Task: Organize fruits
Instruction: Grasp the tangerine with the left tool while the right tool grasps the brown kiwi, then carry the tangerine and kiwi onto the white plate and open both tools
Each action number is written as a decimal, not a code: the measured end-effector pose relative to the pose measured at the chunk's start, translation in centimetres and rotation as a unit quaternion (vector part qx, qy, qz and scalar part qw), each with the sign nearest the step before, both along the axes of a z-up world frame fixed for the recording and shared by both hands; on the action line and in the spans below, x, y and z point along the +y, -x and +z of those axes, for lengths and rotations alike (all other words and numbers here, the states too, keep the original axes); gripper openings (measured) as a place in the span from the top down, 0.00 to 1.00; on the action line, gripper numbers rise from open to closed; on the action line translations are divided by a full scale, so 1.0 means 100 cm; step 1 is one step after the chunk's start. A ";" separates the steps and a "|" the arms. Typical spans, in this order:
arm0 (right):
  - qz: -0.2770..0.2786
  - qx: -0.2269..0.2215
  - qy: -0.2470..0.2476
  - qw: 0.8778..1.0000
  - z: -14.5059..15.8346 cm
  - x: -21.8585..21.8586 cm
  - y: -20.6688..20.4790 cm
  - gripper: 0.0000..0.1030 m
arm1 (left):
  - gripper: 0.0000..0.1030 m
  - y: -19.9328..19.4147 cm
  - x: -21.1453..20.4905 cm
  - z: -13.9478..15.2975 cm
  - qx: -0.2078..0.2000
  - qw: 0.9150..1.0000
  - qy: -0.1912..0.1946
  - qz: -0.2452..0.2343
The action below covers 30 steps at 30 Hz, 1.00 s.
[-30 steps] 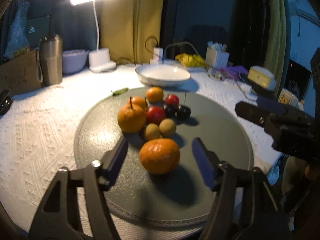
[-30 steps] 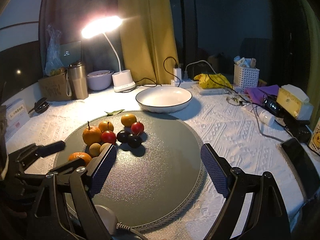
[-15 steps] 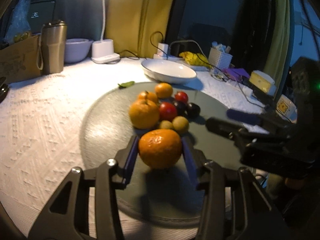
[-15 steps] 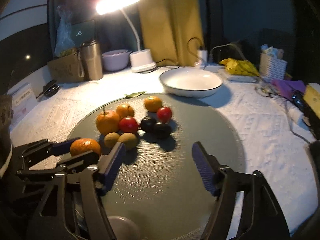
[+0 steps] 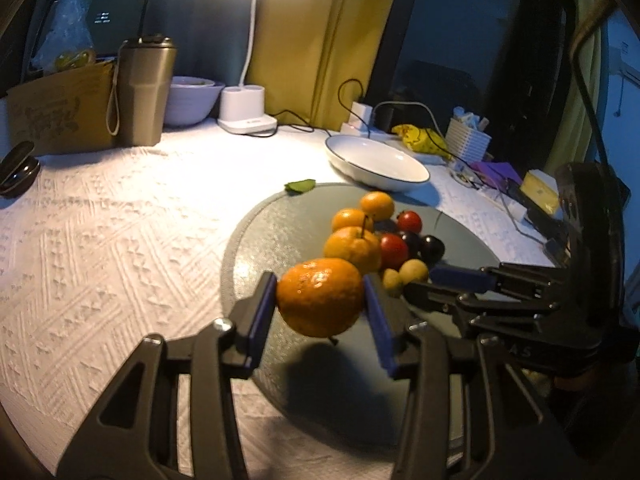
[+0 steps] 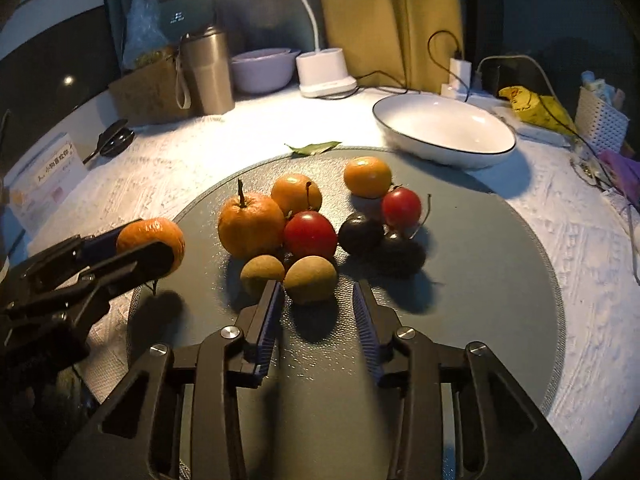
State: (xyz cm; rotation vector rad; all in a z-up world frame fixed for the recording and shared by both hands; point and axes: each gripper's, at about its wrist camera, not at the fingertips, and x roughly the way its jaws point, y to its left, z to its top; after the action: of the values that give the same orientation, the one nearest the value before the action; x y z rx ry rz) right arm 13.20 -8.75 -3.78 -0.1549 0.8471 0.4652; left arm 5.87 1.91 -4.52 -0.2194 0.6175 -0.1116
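My left gripper (image 5: 320, 304) is shut on a large orange (image 5: 320, 298) and holds it above the round grey mat (image 5: 272, 240); the held orange also shows in the right wrist view (image 6: 154, 240). My right gripper (image 6: 316, 296) is open, its fingers around the near side of a brown longan (image 6: 310, 279) on the mat (image 6: 480, 300). Behind lie a second longan (image 6: 262, 274), several oranges (image 6: 250, 224), red fruits (image 6: 310, 234) and dark plums (image 6: 360, 232). A white bowl (image 6: 444, 130) stands behind the mat.
At the back stand a lamp base (image 6: 324, 72), a metal tumbler (image 6: 208, 70), a lilac bowl (image 6: 262, 68) and a cardboard box (image 5: 60, 108). Cables, a white basket (image 6: 600, 120) and a yellow bag (image 6: 532, 106) lie at the right. A leaf (image 6: 312, 147) lies by the mat's edge.
My left gripper closed on the large orange and lifted it off the mat. My right gripper narrowed and moved in around the front longan.
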 end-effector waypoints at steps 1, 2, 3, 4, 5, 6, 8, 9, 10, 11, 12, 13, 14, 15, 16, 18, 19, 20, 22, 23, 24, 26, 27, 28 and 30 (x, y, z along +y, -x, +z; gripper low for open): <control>0.001 0.004 0.000 1.000 0.000 0.001 -0.001 0.62 | 0.56 -0.001 0.000 0.001 0.000 1.000 -0.001 0.000; 0.003 0.007 0.002 1.000 0.000 0.001 -0.003 0.62 | 0.56 -0.002 0.000 0.002 0.000 1.000 -0.003 0.000; 0.005 0.007 0.006 1.000 0.000 0.002 -0.004 0.62 | 0.56 -0.003 0.000 0.003 0.000 1.000 -0.005 -0.001; 0.007 0.007 0.007 1.000 0.000 0.004 -0.005 0.62 | 0.56 -0.003 -0.001 0.004 0.000 1.000 -0.006 -0.001; 0.010 0.006 0.010 1.000 0.001 0.006 -0.006 0.62 | 0.56 -0.004 -0.001 0.005 0.000 1.000 -0.008 -0.001; 0.014 0.004 0.013 1.000 0.001 0.009 -0.007 0.62 | 0.56 -0.005 0.000 0.006 0.001 1.000 -0.011 0.000; 0.020 0.010 0.017 1.000 -0.002 0.012 -0.010 0.71 | 0.56 -0.007 0.001 0.008 0.003 1.000 -0.013 0.003; 0.022 0.011 0.016 1.000 -0.002 0.012 -0.010 0.71 | 0.56 -0.008 0.001 0.009 0.004 1.000 -0.014 0.005; 0.023 0.012 0.013 1.000 -0.002 0.012 -0.011 0.71 | 0.56 -0.009 0.002 0.009 0.005 1.000 -0.015 0.007; 0.025 0.015 0.012 0.999 -0.002 0.011 -0.011 0.71 | 0.56 -0.011 0.002 0.010 0.005 1.000 -0.016 0.008; 0.027 0.016 0.011 0.999 -0.002 0.011 -0.011 0.71 | 0.56 -0.011 0.001 0.011 0.006 1.000 -0.016 0.008; 0.029 0.016 0.011 0.999 -0.002 0.010 -0.011 0.71 | 0.56 -0.012 0.001 0.012 0.006 1.000 -0.017 0.008; 0.030 0.016 0.010 0.999 -0.001 0.010 -0.011 0.71 | 0.56 -0.013 0.000 0.014 0.006 1.000 -0.019 0.006; 0.030 0.015 0.008 0.999 0.001 0.009 -0.011 0.71 | 0.56 -0.014 -0.001 0.015 0.006 1.000 -0.022 0.005; 0.030 0.014 0.007 0.999 0.002 0.009 -0.011 0.71 | 0.56 -0.015 -0.003 0.017 0.005 1.000 -0.024 0.004; 0.028 0.008 0.004 1.000 0.008 0.006 -0.012 0.71 | 0.56 -0.018 -0.005 0.022 0.003 1.000 -0.029 0.003; 0.027 0.006 0.003 1.000 0.010 0.006 -0.013 0.71 | 0.56 -0.020 -0.005 0.025 0.002 1.000 -0.031 0.002; 0.026 0.004 0.001 1.000 0.013 0.004 -0.014 0.71 | 0.56 -0.022 -0.006 0.028 0.001 0.999 -0.033 0.002; 0.021 -0.003 -0.001 1.000 0.020 0.001 -0.016 0.71 | 0.56 -0.027 -0.007 0.033 -0.001 0.999 -0.036 0.001; 0.019 -0.006 -0.002 1.000 0.022 -0.001 -0.017 0.71 | 0.56 -0.029 -0.008 0.035 -0.002 0.999 -0.037 0.000; 0.016 -0.010 -0.003 1.000 0.026 -0.003 -0.019 0.71 | 0.56 -0.032 -0.009 0.037 -0.003 0.999 -0.038 -0.001; 0.012 -0.016 -0.004 1.000 0.032 -0.006 -0.021 0.71 | 0.56 -0.037 -0.012 0.041 -0.004 0.999 -0.039 -0.004; 0.010 -0.018 -0.005 1.000 0.035 -0.008 -0.023 0.71 | 0.56 -0.040 -0.013 0.043 -0.005 0.999 -0.041 -0.006; 0.007 -0.022 -0.006 1.000 0.039 -0.011 -0.026 0.71 | 0.56 -0.043 -0.015 0.045 -0.006 0.999 -0.042 -0.008; 0.003 -0.027 -0.007 1.000 0.044 -0.014 -0.030 0.71 | 0.56 -0.050 -0.018 0.049 -0.008 0.999 -0.043 -0.012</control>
State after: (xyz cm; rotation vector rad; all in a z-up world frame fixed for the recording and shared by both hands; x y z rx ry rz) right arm 16.15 -10.13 0.59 -0.1573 0.7911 0.4709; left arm 10.83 0.11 0.40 -0.1267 0.6085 -0.1097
